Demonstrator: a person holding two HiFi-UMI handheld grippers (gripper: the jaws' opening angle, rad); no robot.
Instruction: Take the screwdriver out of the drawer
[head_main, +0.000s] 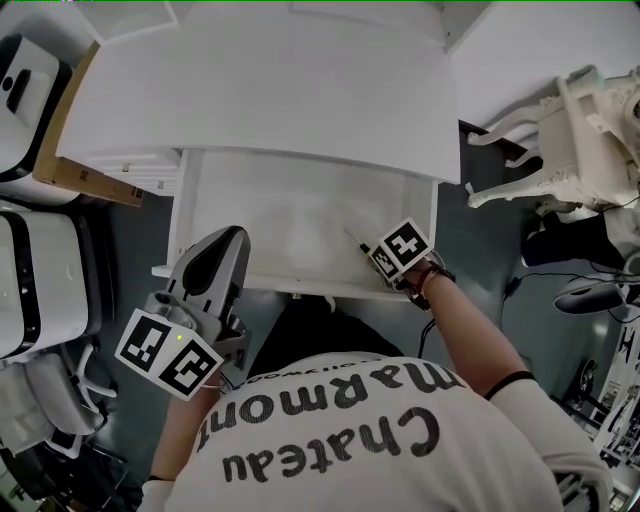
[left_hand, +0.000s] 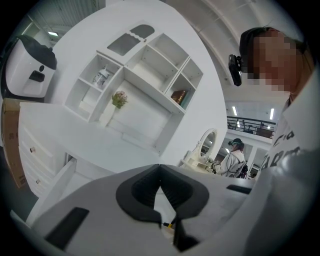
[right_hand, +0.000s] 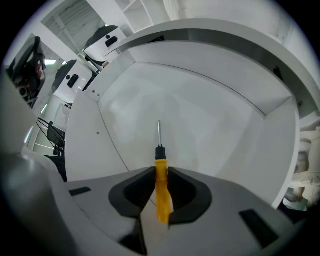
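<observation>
The white drawer (head_main: 290, 215) stands pulled out under the desk top (head_main: 270, 90). Inside it at the front right, my right gripper (head_main: 370, 250) is shut on a screwdriver (right_hand: 161, 187) with a yellow handle. The handle sits upright between the jaws, and its thin metal shaft (right_hand: 159, 132) points out over the bare drawer floor (right_hand: 210, 115); the shaft (head_main: 355, 239) also shows in the head view. My left gripper (head_main: 228, 245) hovers at the drawer's front left edge. In its own view the left gripper (left_hand: 160, 172) is shut with nothing between its pads.
An ornate white chair (head_main: 565, 130) stands at the right. White machines (head_main: 35, 290) and a cardboard box (head_main: 80, 170) are at the left. A white shelf unit (left_hand: 145, 75) rises behind the desk. Another person (left_hand: 235, 157) stands far off.
</observation>
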